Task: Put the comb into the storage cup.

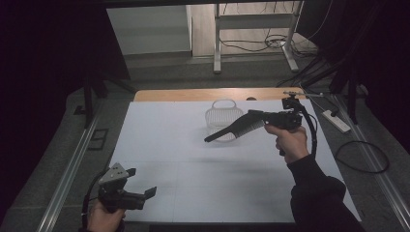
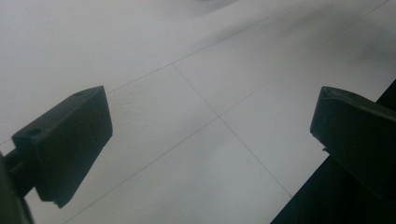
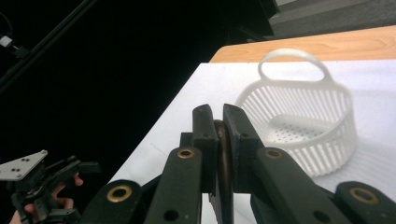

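High view has the right gripper (image 1: 265, 117) clamped on one end of a black comb (image 1: 234, 129), held in the air over the white basket (image 1: 223, 118). Gripped so far out, the comb could pivot and catch the rim. Left gripper (image 1: 145, 194) waits near the table's front edge, jaws apart.

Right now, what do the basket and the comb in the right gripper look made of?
Basket: white plastic, probably moulded, going by its thin slatted walls, perforated floor and loop handle. Comb: black, matte, with fine teeth; likely plastic, though the dim light leaves it open. The right gripper holds it.
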